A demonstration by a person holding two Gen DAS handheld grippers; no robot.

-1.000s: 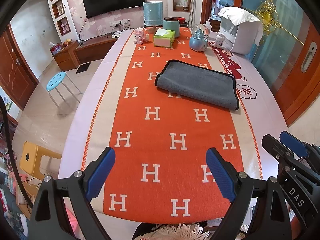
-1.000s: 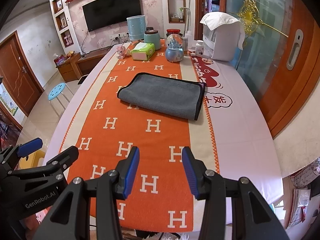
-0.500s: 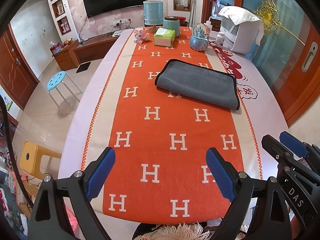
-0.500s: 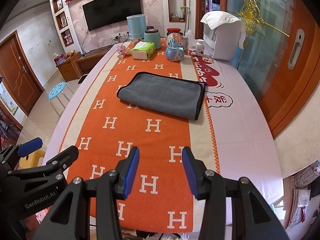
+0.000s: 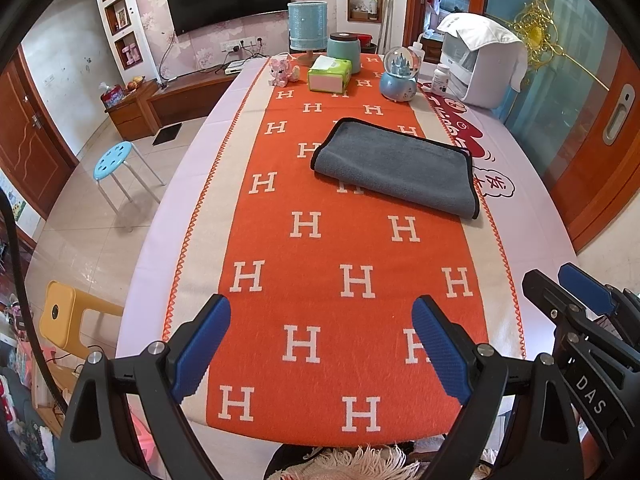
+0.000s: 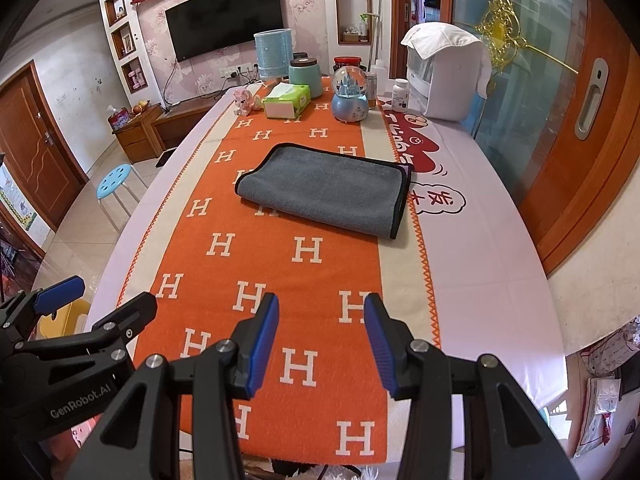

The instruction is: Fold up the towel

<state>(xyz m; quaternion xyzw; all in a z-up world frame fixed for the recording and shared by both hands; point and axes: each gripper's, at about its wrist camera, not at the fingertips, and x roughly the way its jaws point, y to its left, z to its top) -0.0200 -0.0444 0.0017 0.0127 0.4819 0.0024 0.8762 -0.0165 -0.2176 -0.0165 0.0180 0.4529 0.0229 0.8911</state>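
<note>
A grey towel (image 5: pixel 396 168) with a black edge lies folded on the orange H-patterned runner (image 5: pixel 348 280), toward the far right of the table; it also shows in the right wrist view (image 6: pixel 328 190). My left gripper (image 5: pixel 320 344) is open and empty above the table's near edge, well short of the towel. My right gripper (image 6: pixel 320 340) is open and empty, also near the front edge. Each gripper shows at the side of the other's view.
At the table's far end stand a tissue box (image 5: pixel 330 75), a snow globe (image 5: pixel 398 76), a teal jar (image 5: pixel 344 50), a blue lamp (image 5: pixel 307 26), a pink toy (image 5: pixel 280 72) and a white appliance (image 5: pixel 480 64). A blue stool (image 5: pixel 114 160) and a yellow stool (image 5: pixel 68 320) stand left.
</note>
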